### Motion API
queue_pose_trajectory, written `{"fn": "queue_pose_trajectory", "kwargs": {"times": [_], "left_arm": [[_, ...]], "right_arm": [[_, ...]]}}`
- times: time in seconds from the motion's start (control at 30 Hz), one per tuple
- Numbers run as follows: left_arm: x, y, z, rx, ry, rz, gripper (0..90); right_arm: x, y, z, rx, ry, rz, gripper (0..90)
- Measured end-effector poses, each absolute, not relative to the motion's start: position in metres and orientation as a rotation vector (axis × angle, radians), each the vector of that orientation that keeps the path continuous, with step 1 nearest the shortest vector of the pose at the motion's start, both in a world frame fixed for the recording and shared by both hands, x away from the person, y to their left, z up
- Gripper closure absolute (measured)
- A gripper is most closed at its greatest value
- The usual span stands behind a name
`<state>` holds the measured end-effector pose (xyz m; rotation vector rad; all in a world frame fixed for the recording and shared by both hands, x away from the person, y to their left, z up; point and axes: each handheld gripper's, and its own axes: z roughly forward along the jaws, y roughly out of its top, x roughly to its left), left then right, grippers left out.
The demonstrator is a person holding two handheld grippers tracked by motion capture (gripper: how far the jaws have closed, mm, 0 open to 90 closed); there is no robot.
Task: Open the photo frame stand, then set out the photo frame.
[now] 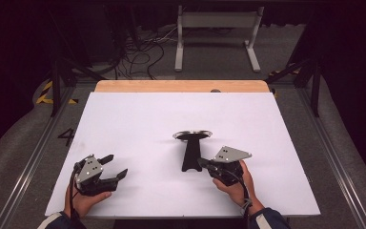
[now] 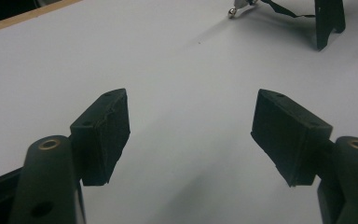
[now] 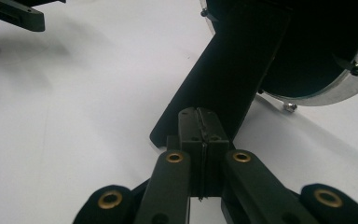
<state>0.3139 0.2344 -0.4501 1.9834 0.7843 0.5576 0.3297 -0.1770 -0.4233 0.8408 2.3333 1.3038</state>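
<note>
I work in a lab: my white-covered desk (image 1: 138, 124) sits inside a metal frame (image 1: 57, 86), with tangled cables (image 1: 140, 52) on grey carpet (image 1: 343, 157).

We see a white table top (image 1: 138, 119) in the middle of the frame, with a wooden strip (image 1: 181, 86) along its far edge; grey carpet (image 1: 209, 57) lies beyond; a white metal stand (image 1: 218, 28) sits at upper centre; black cables (image 1: 140, 52) tangle at upper left; dark curtains (image 1: 9, 62) close both sides; yellow-black tape (image 1: 45, 93) marks the left floor.

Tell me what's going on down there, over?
Left gripper open, empty. Right gripper shut at the black handle of the round metal-rimmed pan; grip unclear. White table unobstructed.
</note>
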Motion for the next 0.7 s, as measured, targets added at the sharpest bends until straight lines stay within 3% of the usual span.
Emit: {"fn": "queue_pose_trajectory", "kwargs": {"times": [0.23,0.43,0.7], "left_arm": [[0.325,0.221,-0.451,2.019,0.764,0.54,28.0],[0.349,0.202,-0.438,2.026,0.712,0.512,36.7],[0.396,0.135,-0.408,2.03,0.554,0.397,38.9]], "right_arm": [[0.33,-0.176,-0.424,0.847,2.327,1.307,90.0],[0.33,-0.169,-0.426,0.841,2.326,1.305,90.0],[0.331,-0.135,-0.429,0.826,2.312,1.273,90.0]]}}
